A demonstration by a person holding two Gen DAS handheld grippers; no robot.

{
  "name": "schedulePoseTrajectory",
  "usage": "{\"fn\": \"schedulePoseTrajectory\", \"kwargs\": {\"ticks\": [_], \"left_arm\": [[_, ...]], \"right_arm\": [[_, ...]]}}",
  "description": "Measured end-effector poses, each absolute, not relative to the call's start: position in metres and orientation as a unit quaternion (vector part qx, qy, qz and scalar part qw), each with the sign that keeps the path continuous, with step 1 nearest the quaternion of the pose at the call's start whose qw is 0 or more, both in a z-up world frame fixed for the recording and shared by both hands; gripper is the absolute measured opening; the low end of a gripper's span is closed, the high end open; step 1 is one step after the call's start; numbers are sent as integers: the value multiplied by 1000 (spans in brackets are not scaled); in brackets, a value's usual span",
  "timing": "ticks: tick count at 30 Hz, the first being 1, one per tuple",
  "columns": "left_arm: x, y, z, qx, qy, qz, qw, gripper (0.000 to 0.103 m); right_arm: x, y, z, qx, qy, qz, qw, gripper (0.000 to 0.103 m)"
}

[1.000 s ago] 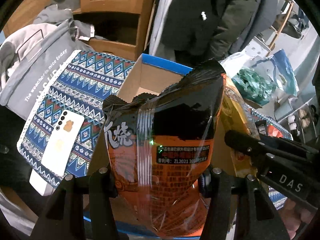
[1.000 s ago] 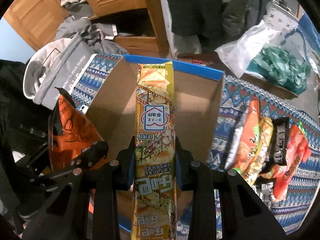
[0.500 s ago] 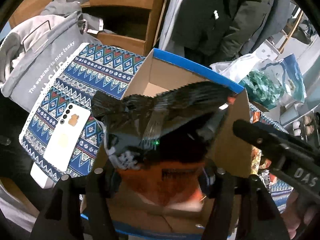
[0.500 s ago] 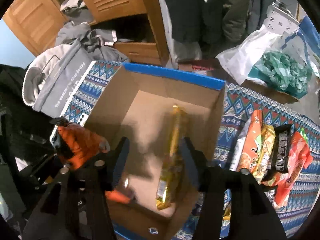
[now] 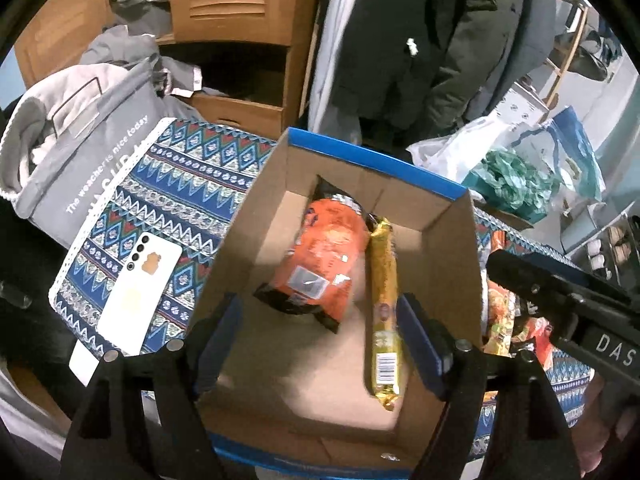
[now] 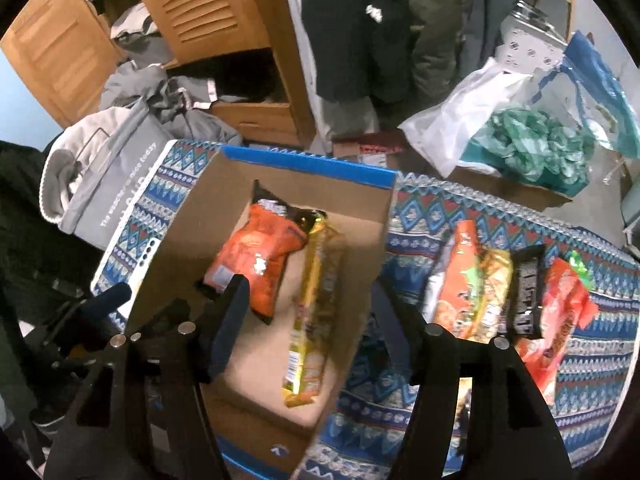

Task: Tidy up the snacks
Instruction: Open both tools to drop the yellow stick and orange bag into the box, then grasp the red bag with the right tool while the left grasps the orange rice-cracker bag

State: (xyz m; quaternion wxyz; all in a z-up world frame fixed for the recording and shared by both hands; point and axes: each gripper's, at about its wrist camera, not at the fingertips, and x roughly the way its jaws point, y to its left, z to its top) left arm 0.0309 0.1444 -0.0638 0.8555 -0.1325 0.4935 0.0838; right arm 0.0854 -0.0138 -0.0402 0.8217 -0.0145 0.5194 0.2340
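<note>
An open cardboard box with a blue rim [image 5: 452, 248] [image 6: 304, 166] stands on a patterned cloth. Inside lie an orange and black snack bag [image 5: 326, 256] [image 6: 256, 258] and a long yellow snack pack [image 5: 384, 308] [image 6: 314, 312], side by side. My left gripper [image 5: 320, 344] is open and empty above the box's near side. My right gripper [image 6: 308, 328] is open and empty above the box's right part. Several more snack packs [image 6: 504, 300] lie on the cloth to the right of the box.
A white phone [image 5: 138, 294] lies on the cloth left of the box. A grey bag [image 5: 76, 160] sits at the far left. A wooden cabinet [image 5: 236, 0], hanging coats and plastic bags [image 6: 532, 136] are behind the table.
Both grippers opened and let go. The orange bag dropped from my left gripper into the box, and the yellow pack from my right gripper landed beside it.
</note>
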Motion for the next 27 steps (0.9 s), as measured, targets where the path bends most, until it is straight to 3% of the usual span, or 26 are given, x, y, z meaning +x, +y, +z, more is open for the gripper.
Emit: {"fn": "schedulePoseTrajectory", "kwargs": {"ticks": [27], "left_arm": [[37, 56, -51, -90, 500, 14, 861, 80]], "right_arm": [[75, -161, -41, 15, 514, 138, 847, 64]]}}
